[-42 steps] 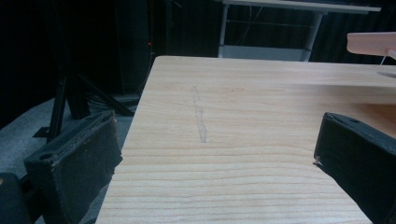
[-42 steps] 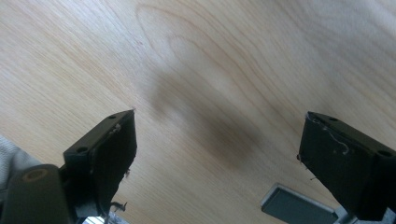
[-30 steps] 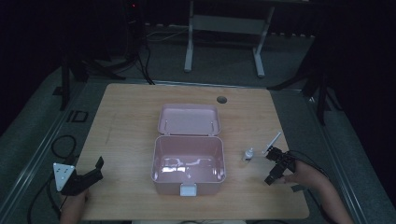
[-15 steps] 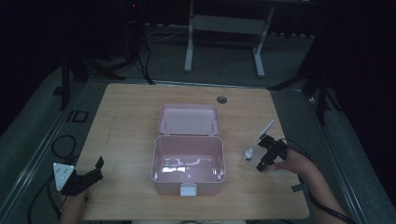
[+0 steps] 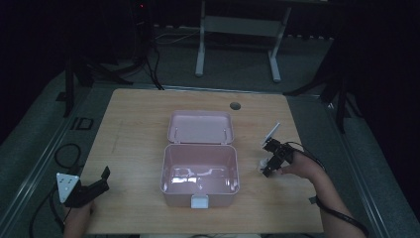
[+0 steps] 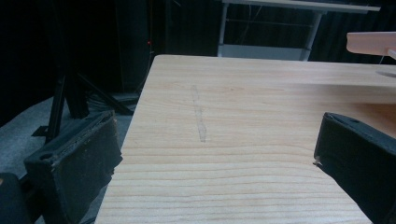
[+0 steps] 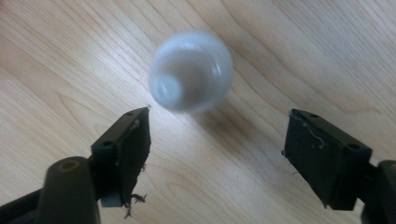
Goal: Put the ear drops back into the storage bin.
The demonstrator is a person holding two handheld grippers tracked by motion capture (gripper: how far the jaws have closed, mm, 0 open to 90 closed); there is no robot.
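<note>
Right fingers: spread, jaws just been closing in, nothing pinched yet; pads clear of the bottle on both sides.
Bottle: small, white, blurred; stands on the table just ahead of the right gripper, slightly toward its left finger, so the jaws probably must advance before they can pinch.
Box: pink, lid thrown back, just beyond the bottle from the right gripper; likely left open to take the bottle.
Left gripper: fingers spread over bare table, well apart from the bottle, holding nothing, apparently waiting.
</note>
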